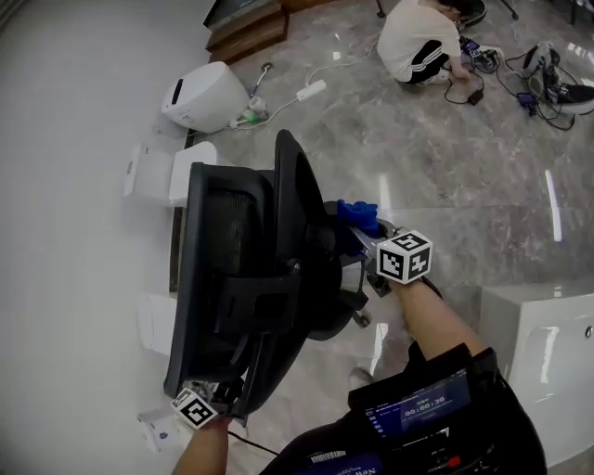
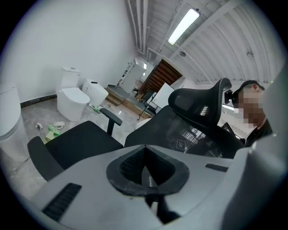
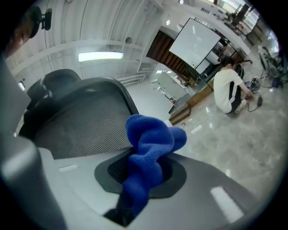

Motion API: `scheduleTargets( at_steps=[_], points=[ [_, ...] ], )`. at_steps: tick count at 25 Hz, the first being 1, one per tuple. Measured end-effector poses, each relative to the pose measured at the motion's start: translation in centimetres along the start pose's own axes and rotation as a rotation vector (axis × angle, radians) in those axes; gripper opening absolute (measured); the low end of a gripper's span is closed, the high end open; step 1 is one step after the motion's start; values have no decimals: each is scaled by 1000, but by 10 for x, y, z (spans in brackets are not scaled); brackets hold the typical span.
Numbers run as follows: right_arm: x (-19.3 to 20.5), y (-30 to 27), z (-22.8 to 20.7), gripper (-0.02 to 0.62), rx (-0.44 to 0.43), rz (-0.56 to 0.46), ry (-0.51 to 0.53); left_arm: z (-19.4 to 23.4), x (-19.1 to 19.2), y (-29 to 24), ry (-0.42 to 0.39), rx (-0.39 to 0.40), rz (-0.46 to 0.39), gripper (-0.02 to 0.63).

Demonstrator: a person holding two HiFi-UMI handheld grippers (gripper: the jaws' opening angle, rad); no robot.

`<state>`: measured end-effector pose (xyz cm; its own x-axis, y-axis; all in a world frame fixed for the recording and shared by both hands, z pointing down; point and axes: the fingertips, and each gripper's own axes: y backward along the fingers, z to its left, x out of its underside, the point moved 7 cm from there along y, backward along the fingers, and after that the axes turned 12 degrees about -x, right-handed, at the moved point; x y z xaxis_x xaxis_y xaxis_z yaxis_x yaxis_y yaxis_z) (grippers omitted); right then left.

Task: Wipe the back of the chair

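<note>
chair [image 1: 243, 278] base mostly hidden, person [image 1: 419, 42] cut by top edge; cloth [image 3: 150, 139]'s tail inside right gripper [image 3: 135, 191]

Floor: glossy grey marble-look tile [image 1: 445, 167], clutter mostly along the top edge and left wall.

Black office chair [image 1: 241, 278] stands mid-floor, base mostly hidden under its back. Two white toilets sit against the left wall, one [image 1: 200, 93] above the other [image 1: 172, 172]; small green item [image 1: 249, 117] on the tile just beside the upper one. White power strip [image 1: 311, 90] lies near it, cord trailing toward the toilet. Wooden step [image 1: 246, 28] at top left. A person [image 1: 418, 42] crouches on the floor at top, with dark cables [image 1: 473, 93] and shoes [image 1: 548, 70] spread just beside them. White cabinet [image 1: 548, 353] stands at lower right.
</note>
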<state>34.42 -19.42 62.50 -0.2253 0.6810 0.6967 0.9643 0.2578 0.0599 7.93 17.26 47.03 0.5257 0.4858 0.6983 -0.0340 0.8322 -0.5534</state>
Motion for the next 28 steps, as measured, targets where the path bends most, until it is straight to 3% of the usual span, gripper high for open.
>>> scheduleTargets(
  at_steps=[4, 6, 11, 14, 17, 20, 22, 24, 28],
  points=[
    [-5, -76, -21, 74, -33, -10, -29, 17, 27, 1, -6, -91, 86, 2],
    [-5, -90, -21, 75, -57, -48, -65, 14, 34, -8, 18, -73, 83, 2],
    [44, -98, 52, 67, -216, 53, -6, 23, 53, -11, 65, -54, 82, 2],
    [74, -78, 90, 63, -271, 78, -48, 20, 57, -9, 67, -39, 85, 2],
    [115, -55, 138, 66, -406, 200, -50, 19, 54, -9, 60, -17, 84, 2],
    [169, -35, 193, 69, -589, 389, -10, 22, 51, -10, 70, 4, 71, 2],
    [189, -24, 209, 71, -652, 434, 12, 20, 50, -9, 72, 14, 69, 2],
    [177, -22, 182, 71, -571, 327, -55, 19, 49, -4, 71, 16, 70, 2],
    [99, -40, 77, 71, -180, -2, -169, 20, 47, 8, 75, 12, 64, 2]
  ],
)
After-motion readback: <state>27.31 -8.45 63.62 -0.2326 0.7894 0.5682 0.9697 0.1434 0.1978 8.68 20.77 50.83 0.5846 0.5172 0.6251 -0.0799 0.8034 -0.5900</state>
